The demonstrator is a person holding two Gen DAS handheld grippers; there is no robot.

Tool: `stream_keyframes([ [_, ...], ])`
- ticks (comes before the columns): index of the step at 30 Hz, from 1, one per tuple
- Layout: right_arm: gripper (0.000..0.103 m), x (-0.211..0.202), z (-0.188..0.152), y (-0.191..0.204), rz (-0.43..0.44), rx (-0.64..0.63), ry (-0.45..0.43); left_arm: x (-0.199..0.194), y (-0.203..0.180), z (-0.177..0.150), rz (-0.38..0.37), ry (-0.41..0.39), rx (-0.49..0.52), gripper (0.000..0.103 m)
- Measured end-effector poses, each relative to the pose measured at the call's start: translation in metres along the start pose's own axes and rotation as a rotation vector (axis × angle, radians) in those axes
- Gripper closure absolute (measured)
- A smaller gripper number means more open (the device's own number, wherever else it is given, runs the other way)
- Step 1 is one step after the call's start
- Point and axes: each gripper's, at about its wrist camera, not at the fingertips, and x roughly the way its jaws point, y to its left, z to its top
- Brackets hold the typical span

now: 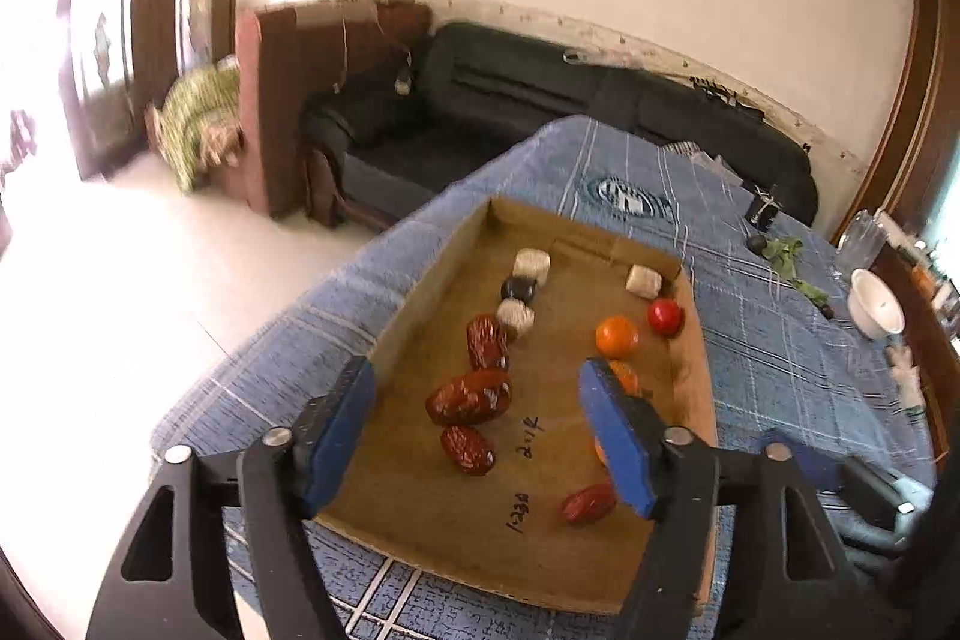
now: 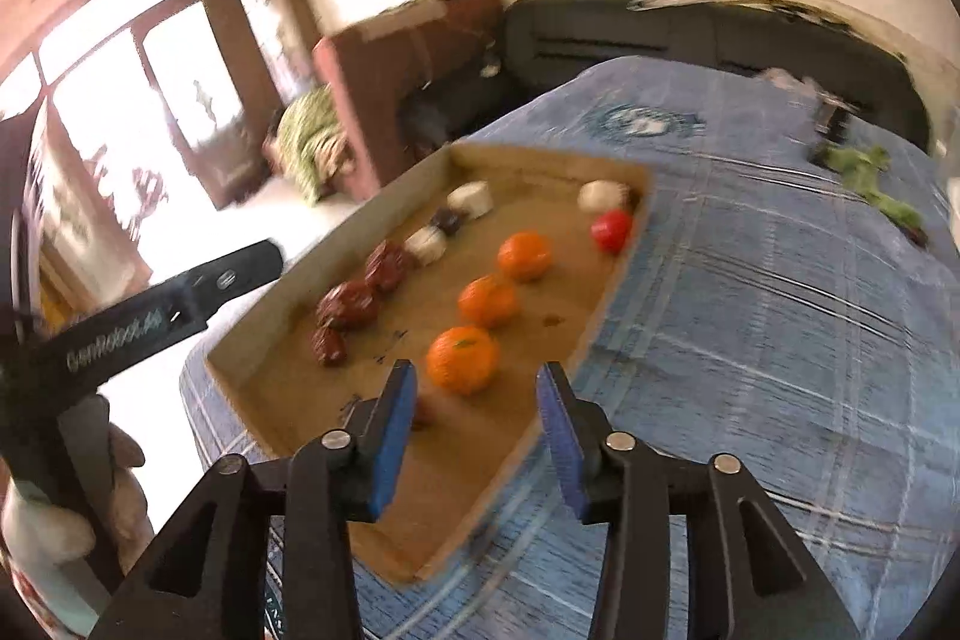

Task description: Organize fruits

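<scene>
Your left gripper [image 1: 477, 436] hovers over the near end of the cardboard tray [image 1: 414, 304], its jaws spread wide with nothing between them. Three red dates [image 1: 469, 399] lie in a line just ahead of it along the tray's left side, and a fourth date [image 1: 588, 504] sits alone beside the right blue pad. Beyond them, two pale wrapped pieces and a dark round one [image 1: 519, 287] continue that row.

Your right gripper [image 2: 477, 424] also has its jaws spread and holds nothing; the nearest orange [image 2: 462, 359] lies just ahead of the gap. Two more oranges [image 2: 487, 301] and a red tomato-like fruit [image 2: 611, 229] run in a line toward the far right corner, though this view is blurred. The tray rests on a blue checked cloth [image 2: 750, 310] that covers the worktop.
</scene>
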Motion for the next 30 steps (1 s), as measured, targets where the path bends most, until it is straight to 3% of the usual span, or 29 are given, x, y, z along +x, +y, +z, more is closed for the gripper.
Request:
stream_keyframes([
  [3,0.047,-0.017,0.000,-0.021,-0.045,0.063,-0.037,-0.014,-0.018,0.001,0.041,-0.045,0.033,0.014],
  [7,0.045,-0.030,-0.004,-0.043,-0.117,0.103,-0.065,-0.021,-0.041,0.000,0.013,-0.052,0.071,0.013],
  [13,0.043,-0.040,-0.014,-0.062,-0.158,0.134,-0.069,-0.017,-0.066,-0.005,0.017,-0.031,0.120,0.013],
  [30,0.030,-0.051,-0.028,-0.052,-0.245,0.053,-0.099,-0.019,-0.079,-0.016,0.025,-0.049,0.144,0.013],
])
